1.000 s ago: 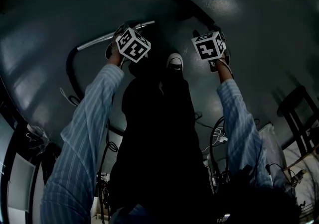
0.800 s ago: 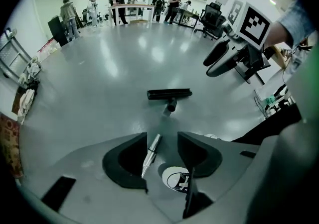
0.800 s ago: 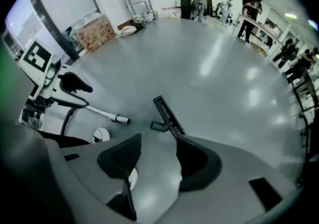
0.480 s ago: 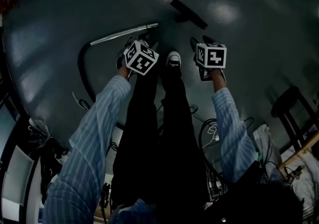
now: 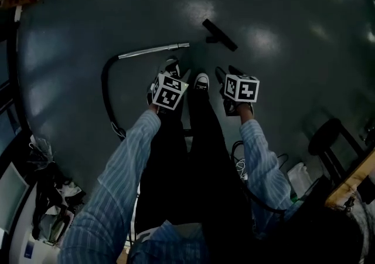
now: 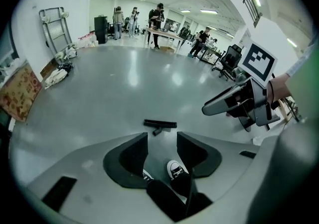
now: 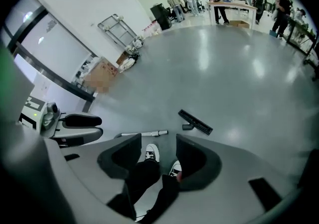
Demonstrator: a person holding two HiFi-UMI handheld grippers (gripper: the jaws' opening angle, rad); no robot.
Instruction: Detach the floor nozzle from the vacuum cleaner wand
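- The nozzle (image 5: 220,34) lies flat on the floor (image 5: 281,92), ahead of the person and a little to the right. It is apart from the wand (image 5: 153,51).
- The wand lies on the floor too, with its bare end pointing toward the nozzle. A clear strip of floor shows between them, and the right gripper view shows the same gap.
- The hose (image 5: 106,95) curves back from the wand's far end along the person's left side.
- The left gripper (image 6: 162,138) has its jaws spread. Between them show only the shoes (image 5: 201,81) and the floor, so it holds nothing.
- The right gripper (image 7: 159,141) is spread as well and is also empty. Legs and shoes show through its gap.
- Both grippers hang high over the floor in front of the person, well clear of both parts.
- Judging by this, the detaching looks finished, and the step in hand is standing clear.
- To do that well, keep both grippers open and away from the parts so nothing snags or drags.
- Mind the feet: the shoes stand near the wand's bare end, and a nudge could roll it back against the nozzle.
- Avoid treading on the hose loop, which could tug the wand.
- Leave the gap between the two parts plain to see.
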